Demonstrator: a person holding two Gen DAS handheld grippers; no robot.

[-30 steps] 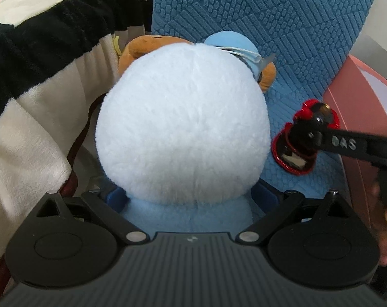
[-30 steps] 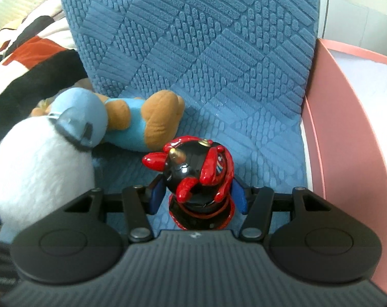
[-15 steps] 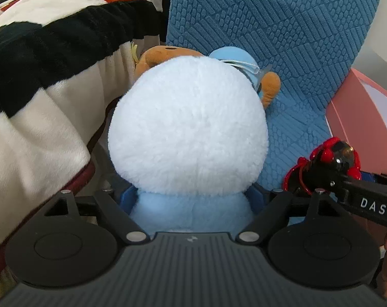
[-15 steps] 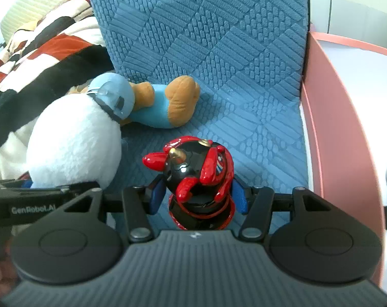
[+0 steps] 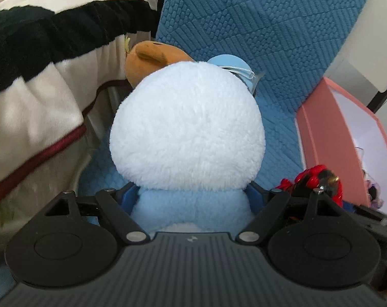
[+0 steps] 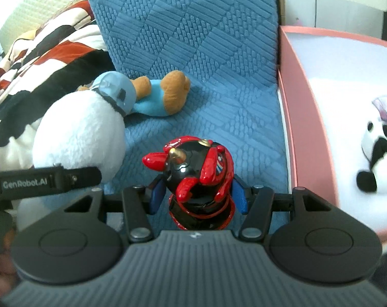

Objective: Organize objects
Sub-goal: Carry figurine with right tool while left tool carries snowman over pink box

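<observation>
Right wrist: figurine [image 6: 200,176] clamped between tongs [image 6: 198,197].

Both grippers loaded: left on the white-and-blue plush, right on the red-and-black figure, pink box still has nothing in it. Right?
Not quite. The pink box is not empty: the right wrist view shows a black-and-white panda plush lying inside it. The rest holds: the left gripper is closed on the white-and-blue plush, and the right gripper on the red-and-black figure.

Both held toys, white plush [image 5: 187,125] and red figurine [image 6: 197,171], now nearer the pink box [image 6: 308,117].
</observation>
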